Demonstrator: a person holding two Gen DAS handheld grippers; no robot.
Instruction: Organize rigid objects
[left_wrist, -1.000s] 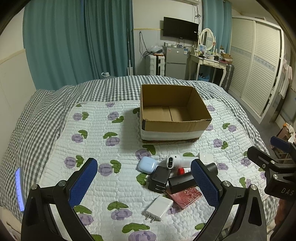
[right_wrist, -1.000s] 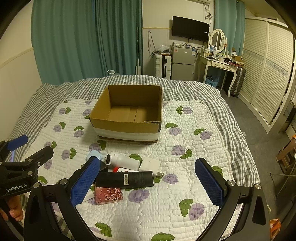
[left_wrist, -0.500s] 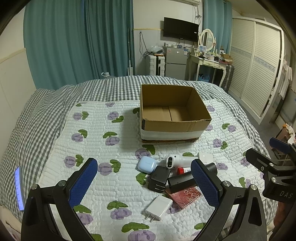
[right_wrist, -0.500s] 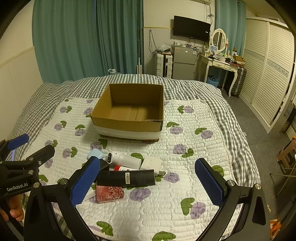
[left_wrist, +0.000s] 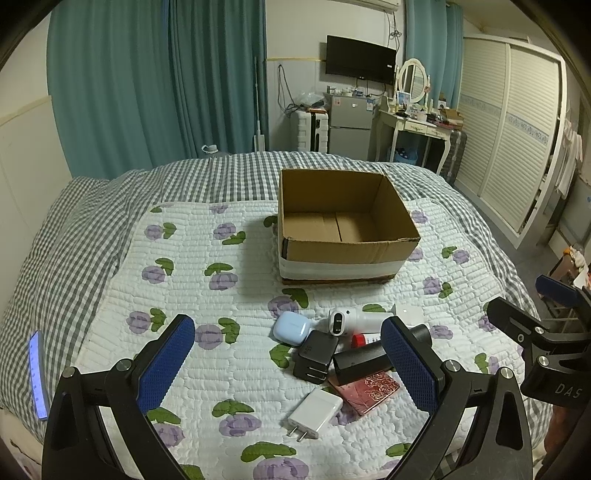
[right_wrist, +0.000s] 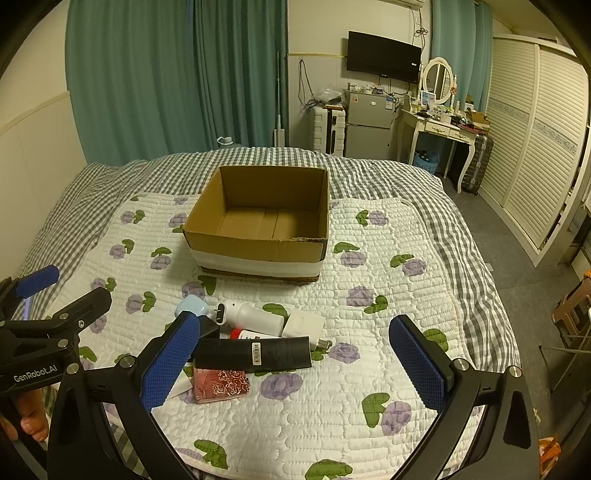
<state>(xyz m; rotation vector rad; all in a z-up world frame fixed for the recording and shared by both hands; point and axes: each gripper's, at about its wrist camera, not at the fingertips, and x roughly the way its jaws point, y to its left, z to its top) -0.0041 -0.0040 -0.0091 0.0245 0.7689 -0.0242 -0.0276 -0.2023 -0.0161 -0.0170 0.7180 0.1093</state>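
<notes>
- The left tongs (left_wrist: 284, 363) hang above the near edge of the bed (left_wrist: 74, 236), blue pads spread wide with nothing between them.
- A lit phone (left_wrist: 38, 374) lies at the bed's left edge on the grey checked cover.
- A white quilt (left_wrist: 207, 295) with purple flowers covers the middle of the bed and carries everything else.
- An open cardboard box (left_wrist: 343, 254) stands toward the far side of the quilt, nothing visible inside it.
- The loose items sit in a cluster between the box and the near edge of the bed.
- Leftmost in the cluster is a pale blue earbud case (left_wrist: 291, 328), with a black charger (left_wrist: 316, 356) just beside it on the near side.
- A white plug adapter (left_wrist: 314, 408) lies nearest the near edge, prongs pointing toward that edge.
- A white cylindrical device (right_wrist: 249, 315) lies on its side behind a long black tube (right_wrist: 253, 354); a red-capped item (right_wrist: 236, 334) shows between them.
- A pink rose-patterned case (right_wrist: 221, 384) lies partly under the tube's near side.
- A white square charger (right_wrist: 303, 323) rests at the right end of the cluster, touching the cylindrical device.
- The right tongs (right_wrist: 295, 363) hover over the near edge of the bed, pads far apart and gripping nothing; the tube and pink case lie below the left pad.
- A hand (right_wrist: 22, 421) grips the left tool's handle at the lower left of the right wrist view.
</notes>
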